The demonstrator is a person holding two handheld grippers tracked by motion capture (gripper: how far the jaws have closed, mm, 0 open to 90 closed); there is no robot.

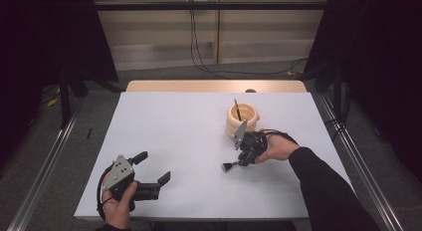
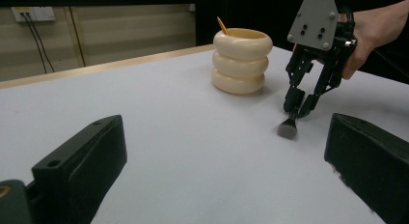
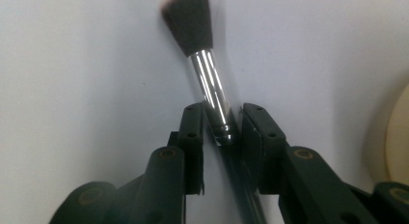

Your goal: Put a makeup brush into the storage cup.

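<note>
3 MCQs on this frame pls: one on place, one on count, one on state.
1. Where is the ringed holder?
A. Beyond the right gripper
B. By the left gripper
C. On the floor

2. How many stacked rings make up the holder?
A. Two
B. Three
C. Five

3. What is the right gripper doing?
A. Resting open on the table
B. Clamping a makeup brush
C. Gripping the holder's rim

Key:
1 A: the high view shows the holder just beyond the right hand.
2 B: the left gripper view shows three cream rings.
3 B: the right gripper view shows the jaws against the chrome ferrule.
</note>
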